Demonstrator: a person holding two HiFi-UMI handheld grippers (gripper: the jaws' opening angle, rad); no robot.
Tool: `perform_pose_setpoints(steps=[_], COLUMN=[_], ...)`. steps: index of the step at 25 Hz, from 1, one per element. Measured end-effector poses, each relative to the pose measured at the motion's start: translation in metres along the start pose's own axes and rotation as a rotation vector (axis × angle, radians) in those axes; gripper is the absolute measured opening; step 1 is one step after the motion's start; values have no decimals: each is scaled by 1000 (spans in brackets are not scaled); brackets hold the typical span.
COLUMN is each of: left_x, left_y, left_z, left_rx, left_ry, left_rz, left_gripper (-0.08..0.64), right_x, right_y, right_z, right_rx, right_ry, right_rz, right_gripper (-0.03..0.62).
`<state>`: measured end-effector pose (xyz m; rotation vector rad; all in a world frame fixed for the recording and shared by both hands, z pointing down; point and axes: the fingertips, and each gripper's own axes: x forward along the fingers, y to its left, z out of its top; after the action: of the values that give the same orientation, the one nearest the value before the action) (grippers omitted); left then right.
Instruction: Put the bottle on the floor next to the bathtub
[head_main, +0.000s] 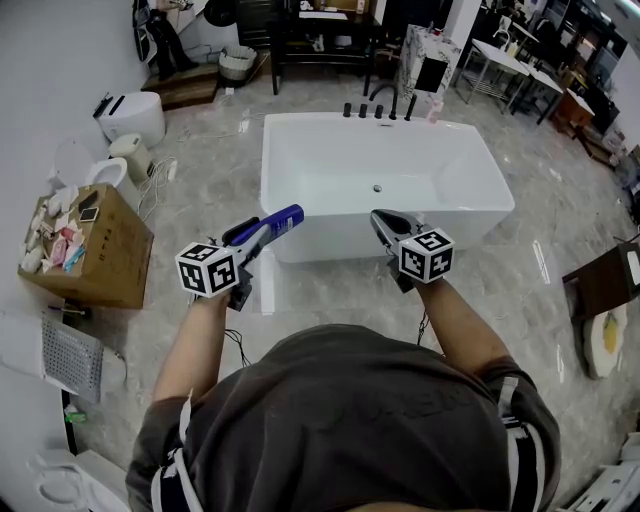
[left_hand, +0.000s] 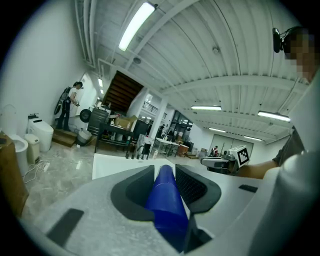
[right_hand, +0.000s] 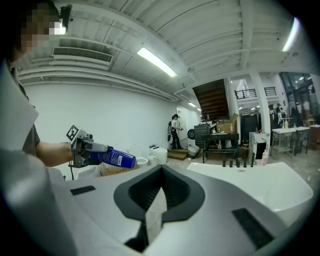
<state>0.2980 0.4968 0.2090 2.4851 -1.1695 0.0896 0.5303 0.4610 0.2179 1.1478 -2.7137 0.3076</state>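
Observation:
A blue bottle (head_main: 284, 219) lies lengthwise between my left gripper's (head_main: 258, 236) jaws, its end pointing toward the white bathtub (head_main: 300, 150). In the left gripper view the bottle (left_hand: 167, 200) fills the gap between the dark pads (left_hand: 192, 186), which press on its sides. The right gripper view shows this bottle (right_hand: 116, 158) held level in the air at the left. My right gripper (head_main: 380, 217) hovers over the tub's near rim, shut, with nothing between its jaws (right_hand: 161, 169). Both grippers are held well above the marble floor (head_main: 330, 285).
A cardboard box (head_main: 100, 250) with small items stands at the left, a white toilet (head_main: 135, 115) behind it. Black taps (head_main: 378, 108) line the tub's far rim. A dark table (head_main: 320, 35) stands at the back. Cables lie on the floor left of the tub.

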Motion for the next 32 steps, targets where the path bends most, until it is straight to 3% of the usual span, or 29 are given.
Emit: perform_pose_setpoints(steps=[10,14,20,27,32], left_x=[-47,-76,-107,-91,-32], left_y=[48,75,142,236,346], left_z=[20,27,34,45,73], left_rx=[-22,-9,-49,-90,-102], left_ry=[-15,-1,-13,-20,-11], left_rz=[-26,-28,24,105,161], left_gripper=[130,130,130,130,130], right_x=[60,98,175,296,431], right_y=[42,73,102,76,16], right_z=[18,22,24,36,44], right_rx=[0,-1,-4,9,36], right_ry=[-5,-16,5,0,-11], right_rz=[-21,7,68,139,195], right_gripper=[-8,-8,-8,-8,-8])
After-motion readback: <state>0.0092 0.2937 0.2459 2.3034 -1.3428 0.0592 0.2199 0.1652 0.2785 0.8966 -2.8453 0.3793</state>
